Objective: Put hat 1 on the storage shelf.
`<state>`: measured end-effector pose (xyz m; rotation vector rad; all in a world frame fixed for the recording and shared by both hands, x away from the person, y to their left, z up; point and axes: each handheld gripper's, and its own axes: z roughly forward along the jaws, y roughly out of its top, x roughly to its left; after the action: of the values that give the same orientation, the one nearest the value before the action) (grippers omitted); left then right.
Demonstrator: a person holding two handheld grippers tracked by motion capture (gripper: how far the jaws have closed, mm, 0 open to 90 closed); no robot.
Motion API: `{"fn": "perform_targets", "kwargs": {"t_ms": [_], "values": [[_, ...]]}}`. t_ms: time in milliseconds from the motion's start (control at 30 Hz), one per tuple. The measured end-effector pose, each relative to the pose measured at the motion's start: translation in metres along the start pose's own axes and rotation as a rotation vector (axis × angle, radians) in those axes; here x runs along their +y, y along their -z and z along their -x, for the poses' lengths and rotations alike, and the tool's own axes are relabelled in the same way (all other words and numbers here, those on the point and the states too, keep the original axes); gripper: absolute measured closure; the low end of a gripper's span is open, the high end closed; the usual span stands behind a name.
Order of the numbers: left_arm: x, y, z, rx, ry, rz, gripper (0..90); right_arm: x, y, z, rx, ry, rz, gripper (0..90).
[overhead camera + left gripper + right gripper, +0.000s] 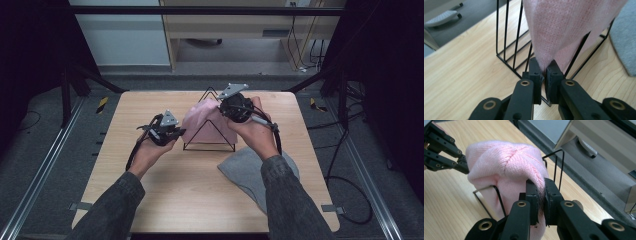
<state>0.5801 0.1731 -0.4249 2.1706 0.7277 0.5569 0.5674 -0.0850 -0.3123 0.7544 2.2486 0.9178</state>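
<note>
A pink knit hat (207,122) hangs over a black wire rack (210,146) in the middle of the wooden tabletop (175,190). The left tongs (176,134) pinch the lower left edge of the hat; in the left gripper view the two black jaws stand pressed together on a narrow fold of the pink knit (564,32), just in front of the thin rods of the rack (506,32). The right tongs (226,108) pinch the hat near its top at the far right side; in the right gripper view the jaws are closed on a ridge of the pink fabric (509,162), and the fabric between them is dark and hard to make out.

From the high view the hat covers most of the rack, so I can see the base bar, the near sloped rods and a small peak at the far side, while the rest is hidden under the knit. The right hand (255,131) covers the right part of the hat and the body of its tongs. I cannot tell how the hat sits on the hidden rods.

A grey cloth (242,170) lies flat on the tabletop to the near right of the rack, apart from it. The right sleeve (290,200) covers part of this cloth, so its full shape is not clear. In the left gripper view its edge (624,40) is cut off at the right side.
</note>
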Motion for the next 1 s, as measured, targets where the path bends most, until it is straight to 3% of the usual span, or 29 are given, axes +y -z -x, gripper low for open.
{"fn": "perform_targets", "kwargs": {"t_ms": [133, 233, 267, 300, 400, 500, 567, 733, 833, 900, 967, 1000], "values": [[-0.004, -0.003, 0.001, -0.016, 0.007, -0.021, 84.6, -0.003, -0.004, -0.002, 0.013, 0.003, -0.027, 83.8], [-0.005, -0.003, 0.002, -0.064, 0.023, -0.024, 84.0, -0.004, -0.003, -0.003, 0.024, 0.000, -0.037, 82.0], [-0.004, -0.001, 0.002, -0.059, 0.023, -0.017, 83.5, -0.004, -0.001, -0.003, 0.029, -0.006, -0.033, 77.8], [-0.004, 0.005, 0.003, -0.054, 0.025, 0.013, 81.2, -0.005, 0.005, -0.003, 0.053, -0.022, -0.016, 65.9], [-0.004, 0.008, 0.003, -0.056, 0.025, 0.018, 80.4, -0.009, 0.015, -0.002, 0.065, -0.033, 0.018, 58.8], [-0.006, 0.008, 0.004, -0.064, 0.029, 0.007, 79.2, -0.022, 0.026, 0.003, 0.050, -0.069, 0.043, 52.8], [-0.008, 0.005, 0.004, -0.068, 0.033, -0.008, 82.7, -0.039, 0.032, 0.011, 0.021, -0.103, 0.039, 52.6], [-0.013, -0.004, 0.004, -0.069, 0.038, -0.068, 83.7, -0.061, 0.034, 0.021, 0.004, -0.139, 0.021, 53.1], [-0.014, -0.004, 0.004, -0.088, 0.049, -0.056, 82.9, -0.077, 0.034, 0.029, -0.015, -0.168, 0.008, 51.5], [-0.013, -0.002, 0.006, -0.065, 0.054, -0.032, 76.1, -0.087, 0.035, 0.034, -0.030, -0.190, -0.003, 48.6], [-0.014, 0.004, 0.008, -0.056, 0.067, -0.006, 60.0, -0.104, 0.036, 0.039, -0.056, -0.215, -0.034, 42.8], [-0.014, 0.004, 0.008, -0.056, 0.067, -0.006, 55.3, -0.104, 0.036, 0.039, -0.056, -0.215, -0.034, 42.8]]}}
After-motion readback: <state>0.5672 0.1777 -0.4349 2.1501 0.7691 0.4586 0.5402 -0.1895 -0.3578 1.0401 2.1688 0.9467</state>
